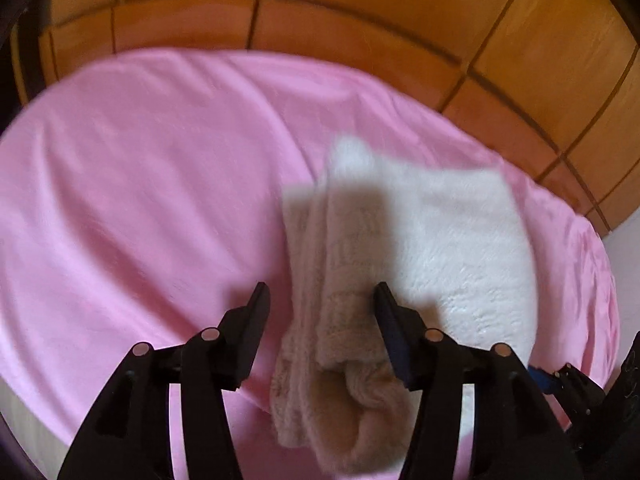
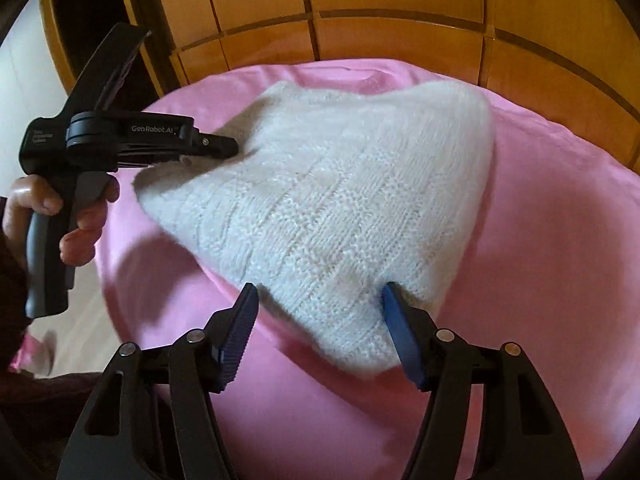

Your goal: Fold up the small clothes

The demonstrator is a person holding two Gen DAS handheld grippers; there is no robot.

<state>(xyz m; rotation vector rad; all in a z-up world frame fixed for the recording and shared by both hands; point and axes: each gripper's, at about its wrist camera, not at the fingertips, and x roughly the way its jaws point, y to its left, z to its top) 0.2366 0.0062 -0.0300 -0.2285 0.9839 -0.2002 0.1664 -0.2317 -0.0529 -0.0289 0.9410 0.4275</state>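
A small white knitted garment (image 2: 336,208) lies on the pink sheet (image 2: 540,240), partly folded. In the left wrist view the garment (image 1: 420,240) has a bunched fold running between the fingers. My left gripper (image 1: 320,300) is open, its jaws either side of that bunched fold; it also shows in the right wrist view (image 2: 224,146), at the garment's left edge. My right gripper (image 2: 318,300) is open, with the garment's near corner between its blue pads (image 2: 240,328).
The pink sheet (image 1: 140,200) covers a bed. A wooden panelled headboard (image 2: 400,20) stands behind it. A white wall (image 1: 628,248) is at the right. The person's hand (image 2: 60,216) holds the left gripper's handle.
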